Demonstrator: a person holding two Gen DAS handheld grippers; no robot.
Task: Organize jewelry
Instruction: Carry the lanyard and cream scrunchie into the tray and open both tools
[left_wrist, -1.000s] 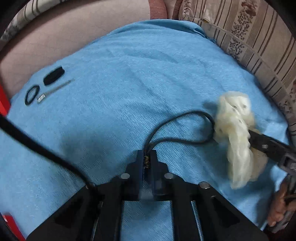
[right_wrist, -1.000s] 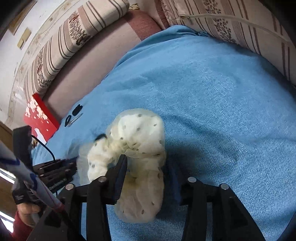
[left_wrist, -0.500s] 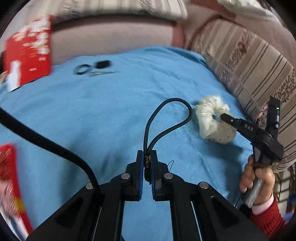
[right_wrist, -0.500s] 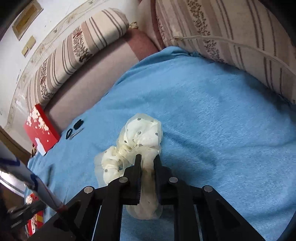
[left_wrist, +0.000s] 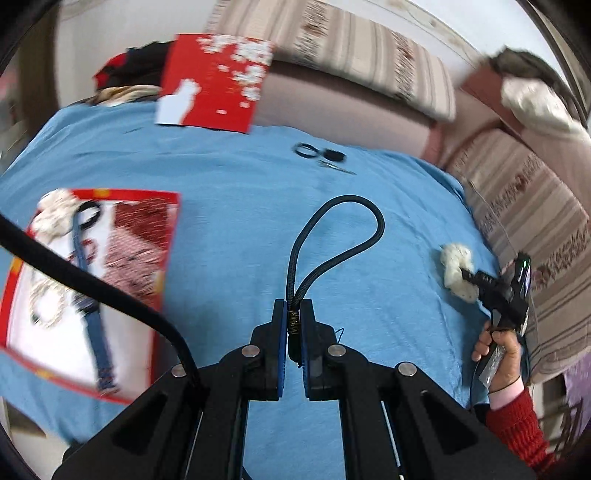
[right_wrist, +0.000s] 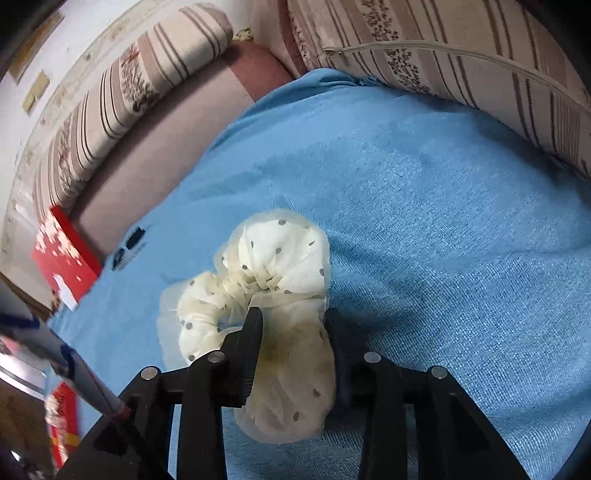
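Note:
My left gripper (left_wrist: 293, 314) is shut on a black cord loop (left_wrist: 340, 236), held above the blue cloth (left_wrist: 229, 229). At the left lies a red box (left_wrist: 162, 258) holding a blue strap, a bead string and a cream scrunchie. My right gripper (right_wrist: 293, 321) has its jaws parted around a cream dotted scrunchie (right_wrist: 273, 266) that rests on the cloth; it also shows in the left wrist view (left_wrist: 456, 269), at the right gripper's tip (left_wrist: 466, 274).
Small black rings and a clip (left_wrist: 321, 153) lie at the far side of the cloth. A red lid (left_wrist: 214, 81) leans against the sofa back. Striped cushions (right_wrist: 461, 48) border the cloth on the right.
My left gripper has swung left with the cord loop, bringing the red box into view. My right gripper's jaws, closed on the scrunchie half a second ago, now stand parted.

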